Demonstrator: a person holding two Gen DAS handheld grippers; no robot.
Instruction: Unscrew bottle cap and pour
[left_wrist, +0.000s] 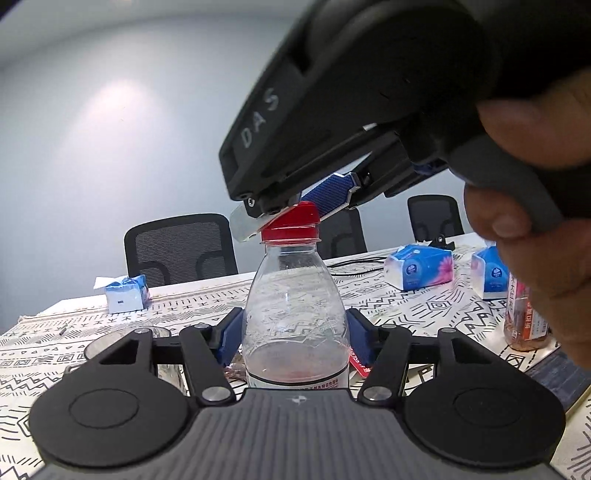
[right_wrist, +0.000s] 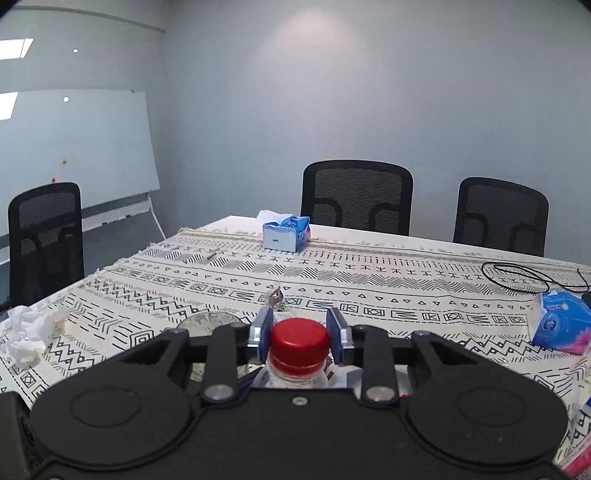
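Observation:
A clear plastic bottle (left_wrist: 295, 314) with a red cap (left_wrist: 291, 221) stands upright on the patterned tablecloth (left_wrist: 424, 310), a little reddish liquid at its bottom. My left gripper (left_wrist: 295, 336) is shut on the bottle's body, its blue pads pressing both sides. My right gripper (left_wrist: 291, 210) comes down from the upper right over the cap. In the right wrist view the red cap (right_wrist: 300, 341) sits between the blue pads (right_wrist: 265, 334) of my right gripper (right_wrist: 301, 334), which touch or nearly touch its sides. An empty glass (left_wrist: 110, 343) stands left of the bottle.
Blue tissue packs (left_wrist: 419, 267) lie on the right and one (left_wrist: 125, 295) at the back left. A labelled orange bottle (left_wrist: 526, 317) stands at the right. Crumpled paper (right_wrist: 29, 332), a black cable (right_wrist: 532, 277) and black chairs (right_wrist: 356, 197) surround the table.

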